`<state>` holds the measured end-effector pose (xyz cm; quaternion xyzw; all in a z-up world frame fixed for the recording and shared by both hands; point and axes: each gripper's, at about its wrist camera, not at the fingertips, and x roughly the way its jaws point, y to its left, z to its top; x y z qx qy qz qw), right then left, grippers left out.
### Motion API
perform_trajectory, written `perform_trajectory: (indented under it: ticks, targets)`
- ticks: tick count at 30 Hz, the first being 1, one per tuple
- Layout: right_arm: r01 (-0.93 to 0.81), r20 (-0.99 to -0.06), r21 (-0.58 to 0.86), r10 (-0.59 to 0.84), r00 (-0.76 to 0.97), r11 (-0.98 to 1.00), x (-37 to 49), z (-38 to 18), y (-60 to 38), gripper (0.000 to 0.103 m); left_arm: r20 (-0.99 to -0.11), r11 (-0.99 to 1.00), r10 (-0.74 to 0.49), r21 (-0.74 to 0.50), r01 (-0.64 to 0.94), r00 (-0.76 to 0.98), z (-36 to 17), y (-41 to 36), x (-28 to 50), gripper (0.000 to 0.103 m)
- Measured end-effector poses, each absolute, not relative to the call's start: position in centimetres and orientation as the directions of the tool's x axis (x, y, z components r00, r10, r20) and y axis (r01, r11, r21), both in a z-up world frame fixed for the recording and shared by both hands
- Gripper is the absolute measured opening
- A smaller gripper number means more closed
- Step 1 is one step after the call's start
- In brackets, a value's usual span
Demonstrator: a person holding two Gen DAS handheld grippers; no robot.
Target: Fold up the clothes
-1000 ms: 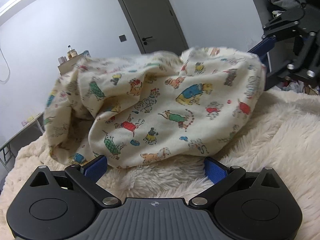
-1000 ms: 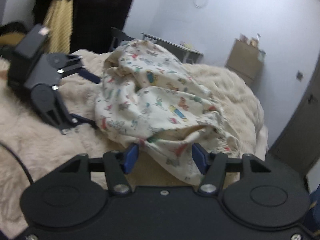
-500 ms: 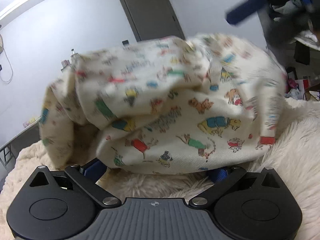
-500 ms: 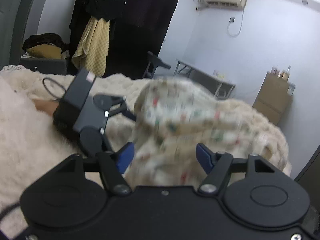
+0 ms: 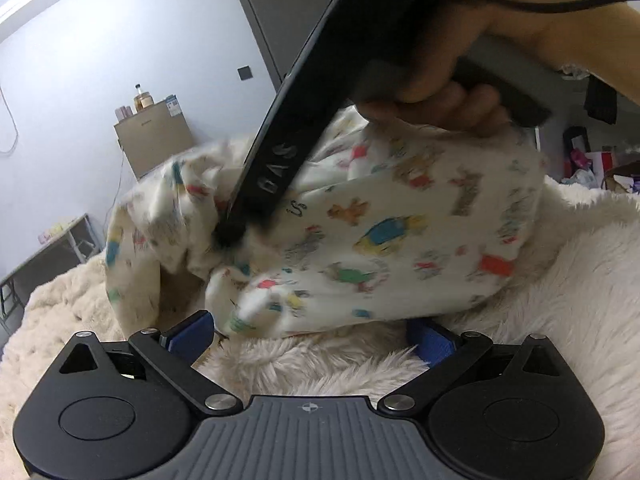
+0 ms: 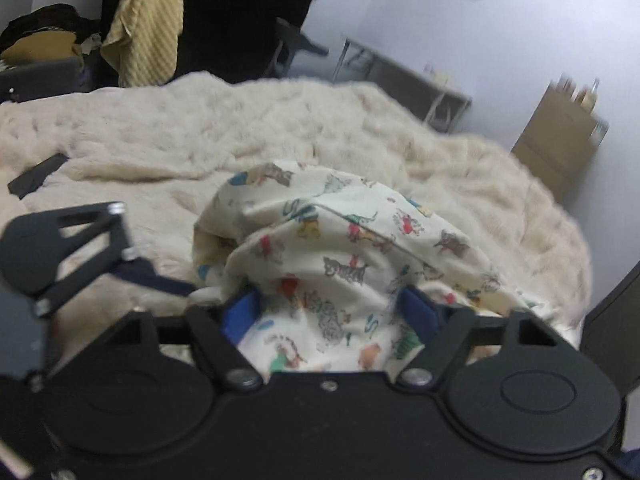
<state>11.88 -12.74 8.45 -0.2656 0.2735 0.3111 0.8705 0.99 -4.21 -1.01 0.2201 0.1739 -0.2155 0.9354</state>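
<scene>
Blanket [image 6: 320,128], cream and shaggy, covers the whole surface under both tools. On it sits the printed garment [image 5: 400,240], bunched into a mound. The right gripper [image 6: 332,308] reaches into the mound's near side, its jaws closing with a thick fold of the cloth bulging up between the blue pads. The left gripper [image 5: 312,334] rests low with jaws spread wide, the garment's hem just beyond its tips, not pinched.
</scene>
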Motion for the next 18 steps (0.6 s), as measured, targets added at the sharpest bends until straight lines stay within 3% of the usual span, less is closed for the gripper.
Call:
perform_trajectory:
  ticks: [3, 6, 8, 10, 11, 13, 18]
  targets:
    - [-0.626, -0.609, -0.177, 0.415, 0.676, 0.759, 14.5, 10.7, -14.7, 0.012, -0.418, 0.812, -0.327, 0.335, 0.478, 0.848, -0.9, -4.0, 1.1, 0.103]
    - [-0.295, -0.409, -0.138, 0.217, 0.886, 0.945, 16.7, 14.5, -19.4, 0.01, -0.414, 0.812, -0.327, 0.336, 0.477, 0.849, -0.8, -3.9, 1.1, 0.103]
    - [-0.254, -0.395, -0.139, 0.182, 0.9, 0.957, 17.3, 14.9, -21.0, 0.012, -0.411, 0.812, -0.327, 0.339, 0.475, 0.851, -0.6, -3.8, 1.2, 0.103]
    - [-0.273, -0.45, -0.129, 0.189, 0.873, 0.953, 17.6, 14.2, -22.4, 0.027, -0.411, 0.812, -0.33, 0.336, 0.478, 0.85, 0.4, -4.0, 2.6, 0.103]
    - [-0.283, -0.478, -0.123, 0.193, 0.857, 0.951, 17.8, 13.8, -23.1, 0.029, -0.412, 0.812, -0.332, 0.333, 0.479, 0.849, 1.1, -4.1, 3.7, 0.103]
    - [-0.314, -0.502, -0.112, 0.219, 0.837, 0.943, 16.5, 12.5, -24.4, 0.048, -0.411, 0.82, -0.331, 0.32, 0.474, 0.85, 1.5, -3.6, 4.6, 0.103]
    - [-0.381, -0.424, -0.081, 0.314, 0.849, 0.921, 10.3, 11.7, -25.5, 0.059, -0.421, 0.859, -0.303, 0.269, 0.437, 0.855, 1.1, -1.7, 4.3, 0.103]
